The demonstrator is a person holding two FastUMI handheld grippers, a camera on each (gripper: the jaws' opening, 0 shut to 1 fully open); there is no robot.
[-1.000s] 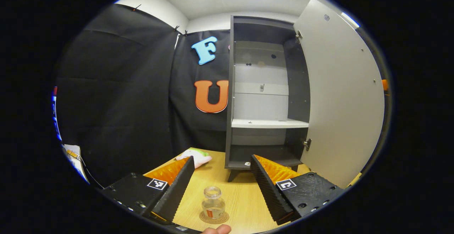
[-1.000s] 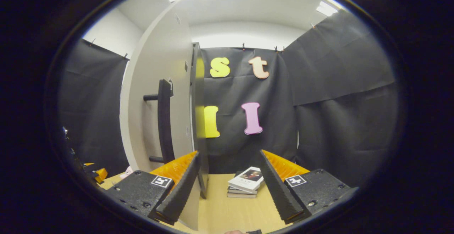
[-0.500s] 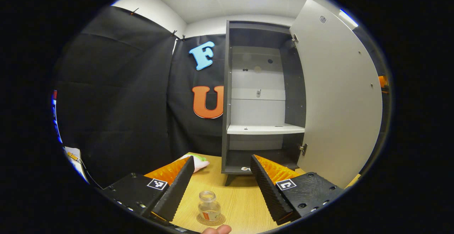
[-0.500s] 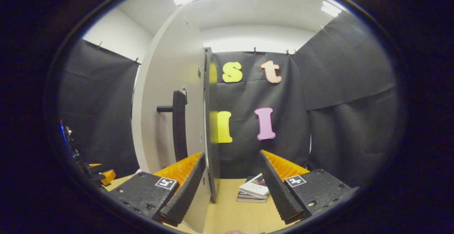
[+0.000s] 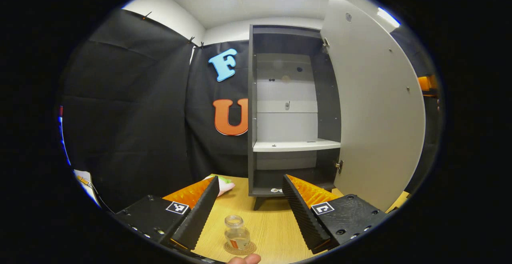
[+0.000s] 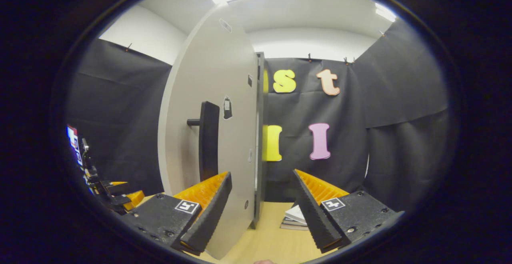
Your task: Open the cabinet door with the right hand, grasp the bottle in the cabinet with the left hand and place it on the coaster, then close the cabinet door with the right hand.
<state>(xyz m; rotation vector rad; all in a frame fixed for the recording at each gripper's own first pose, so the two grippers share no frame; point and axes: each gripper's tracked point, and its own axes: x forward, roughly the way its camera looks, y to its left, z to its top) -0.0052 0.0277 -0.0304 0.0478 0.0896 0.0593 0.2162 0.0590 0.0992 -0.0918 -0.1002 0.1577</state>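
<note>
The left gripper view looks from low over the wooden table (image 5: 276,224) straight toward the open front of the cabinet (image 5: 292,108), which stands centre frame at middling range, with its door (image 5: 376,108) swung out across the right of the frame. The right gripper view sits close to that same door (image 6: 216,136), facing its outer face and handle (image 6: 208,140) at left of centre, edge-on to the cabinet. Both views share the door, the cabinet and the table.
</note>
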